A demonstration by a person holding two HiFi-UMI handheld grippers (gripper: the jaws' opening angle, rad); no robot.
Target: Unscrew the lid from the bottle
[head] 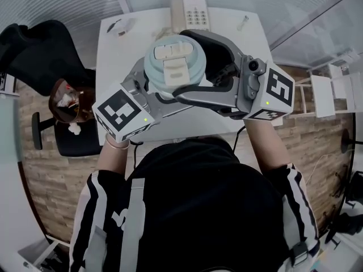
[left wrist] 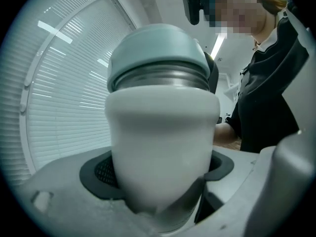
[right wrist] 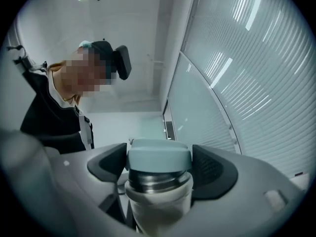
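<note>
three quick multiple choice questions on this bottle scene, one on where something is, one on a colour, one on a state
1. Where is the white bottle with the bare metal neck?
A) held up between both grippers, above the white table
B) lying flat on that table
C) standing upright on that table

2. What colour is the round plastic lid?
A) red
B) black
C) pale blue-green

3. How does the left gripper stand?
A) open and empty
B) shut on the bottle's white body
C) shut on the lid

Answers:
1 A: the head view shows the bottle raised over the table, with the right gripper around its lid.
2 C: all three views show a pale blue-green cap on the metal neck.
3 B: in the left gripper view, both dark pads press on the white body.
</note>
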